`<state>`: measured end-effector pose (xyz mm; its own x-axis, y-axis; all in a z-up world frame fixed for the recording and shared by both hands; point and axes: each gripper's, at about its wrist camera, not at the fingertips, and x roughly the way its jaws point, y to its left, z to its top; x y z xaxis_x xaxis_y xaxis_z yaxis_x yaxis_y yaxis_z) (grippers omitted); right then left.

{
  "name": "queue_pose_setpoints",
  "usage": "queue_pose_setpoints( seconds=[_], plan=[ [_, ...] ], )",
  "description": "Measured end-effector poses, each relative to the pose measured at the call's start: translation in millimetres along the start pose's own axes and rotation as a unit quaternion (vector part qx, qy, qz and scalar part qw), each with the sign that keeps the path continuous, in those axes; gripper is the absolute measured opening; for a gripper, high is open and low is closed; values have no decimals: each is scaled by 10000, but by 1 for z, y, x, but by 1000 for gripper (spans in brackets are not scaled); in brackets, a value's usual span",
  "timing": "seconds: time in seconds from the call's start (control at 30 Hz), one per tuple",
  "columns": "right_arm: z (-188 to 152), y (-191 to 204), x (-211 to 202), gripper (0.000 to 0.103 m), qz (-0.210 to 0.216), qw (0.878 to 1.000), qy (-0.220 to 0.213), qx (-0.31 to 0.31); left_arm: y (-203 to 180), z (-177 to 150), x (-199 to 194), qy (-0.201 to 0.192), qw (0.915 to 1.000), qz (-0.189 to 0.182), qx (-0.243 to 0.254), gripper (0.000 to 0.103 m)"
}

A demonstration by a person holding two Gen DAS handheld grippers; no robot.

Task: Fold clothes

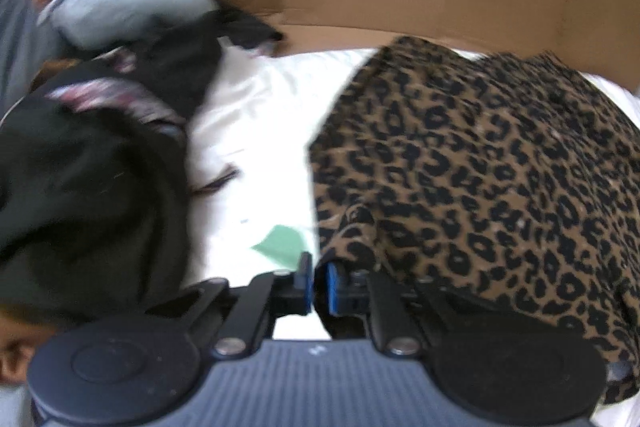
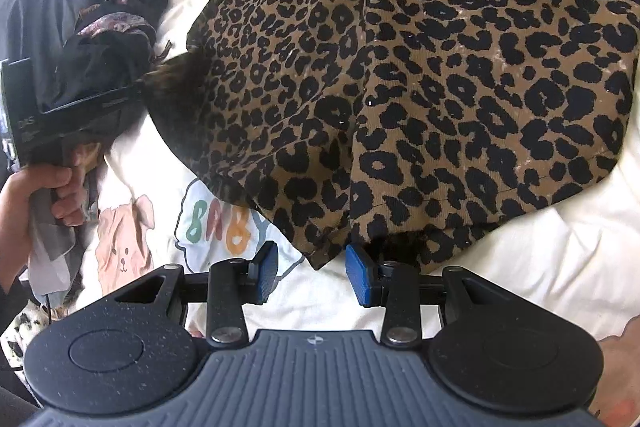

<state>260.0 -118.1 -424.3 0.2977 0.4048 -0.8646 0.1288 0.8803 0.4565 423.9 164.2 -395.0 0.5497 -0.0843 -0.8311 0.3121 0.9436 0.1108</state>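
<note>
The left gripper (image 1: pixel 319 283) is pinched on the leopard-print garment's (image 2: pixel 400 67) hem, the right gripper (image 2: pixel 312 269) gapes empty — to fold square, seize the near hem cleanly.

"baby" in coloured letters on white printed sheet (image 2: pixel 224 227).

The left gripper (image 1: pixel 319 283) is seen with its blue pads (image 1: pixel 331 287) drawn almost together, only a thin slit between them. The right gripper (image 2: pixel 312 273) is held with its jaws spread wide apart, nothing between them. The left tool's handle is clasped by a hand (image 2: pixel 38 205), fingers curled round.
</note>
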Motion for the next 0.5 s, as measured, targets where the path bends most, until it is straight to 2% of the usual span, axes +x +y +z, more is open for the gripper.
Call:
queue_pose_setpoints(
  seconds=[0.1, 0.2, 0.5],
  plan=[
    [-2, 1, 4, 45, 41, 10000, 80, -2, 19, -6, -3, 28, 9994, 105, -342, 6],
    [-5, -1, 7, 45, 127, 9997, 180, 88, 30, -11, -1, 85, 9990, 307, -308, 6],
    [-8, -5, 11, 45, 117, 9996, 226, 157, 55, -28, 3, 422, 9968, 561, -371, 11]
  ],
)
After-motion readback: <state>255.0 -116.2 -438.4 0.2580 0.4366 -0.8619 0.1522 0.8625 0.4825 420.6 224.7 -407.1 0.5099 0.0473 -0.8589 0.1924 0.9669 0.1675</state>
